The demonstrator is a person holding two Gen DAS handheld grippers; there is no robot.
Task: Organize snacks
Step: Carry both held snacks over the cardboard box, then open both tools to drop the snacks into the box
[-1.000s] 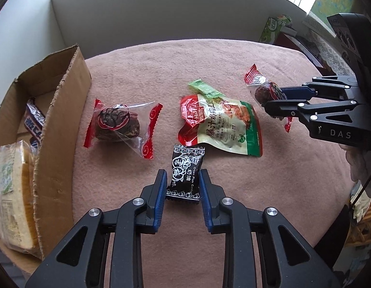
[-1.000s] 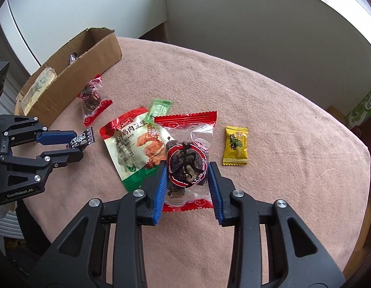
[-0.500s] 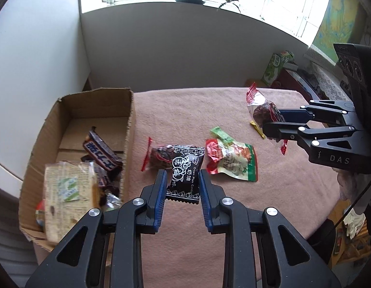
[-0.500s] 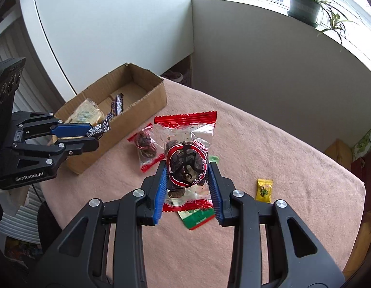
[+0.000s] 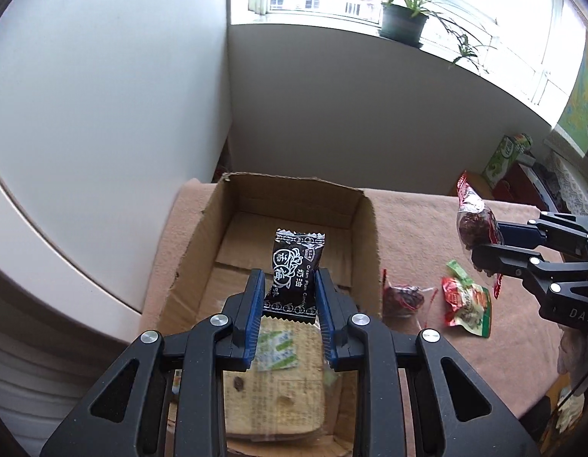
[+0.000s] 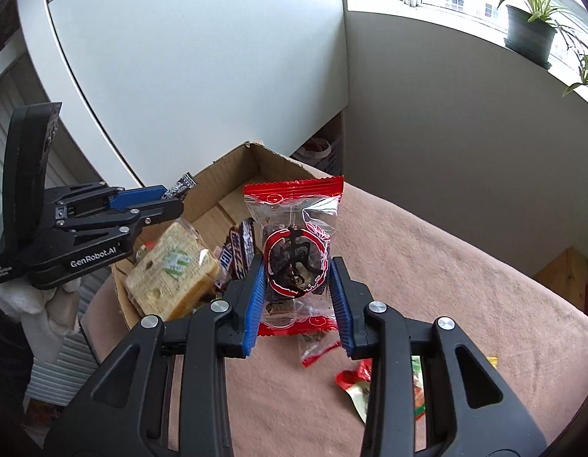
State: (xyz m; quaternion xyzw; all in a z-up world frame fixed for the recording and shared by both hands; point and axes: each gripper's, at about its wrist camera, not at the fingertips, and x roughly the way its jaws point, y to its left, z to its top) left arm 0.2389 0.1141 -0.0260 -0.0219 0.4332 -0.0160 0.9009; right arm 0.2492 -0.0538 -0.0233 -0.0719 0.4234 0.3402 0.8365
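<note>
Now it's the carry-and-drop step: both grippers hold a snack, heading for the cardboard box (image 5: 364, 228) at the tabletop's (image 5: 427, 224) left edge.

Left gripper (image 5: 289, 297): fingers nearly closed, pinching the lower half of a black plum candy (image 5: 296, 270), which hangs over the box interior. Next move, I'd judge: let go here, w/ a slight dip so it lands on bare cardboard rather than sliding off the bread.

Box contents: a wrapped bread slice (image 5: 275, 377) at the near end, and a dark choc bar (image 6: 238, 253) beside it in the right wrist view; the far half is bare cardboard.

Right gripper (image 6: 297, 297): fingers closed on a clear red-ended packet w/ a dark cake (image 6: 296, 262), held above the tabletop just right of the box wall, not yet over the opening. It needs to shift left over the rim before releasing, w/o bumping the left gripper.

Left on the tabletop near the box: a small red-wrapped snack (image 5: 402, 299), a red-green pouch (image 5: 467, 304), plus a green-wrapped bit (image 5: 457, 269).
</note>
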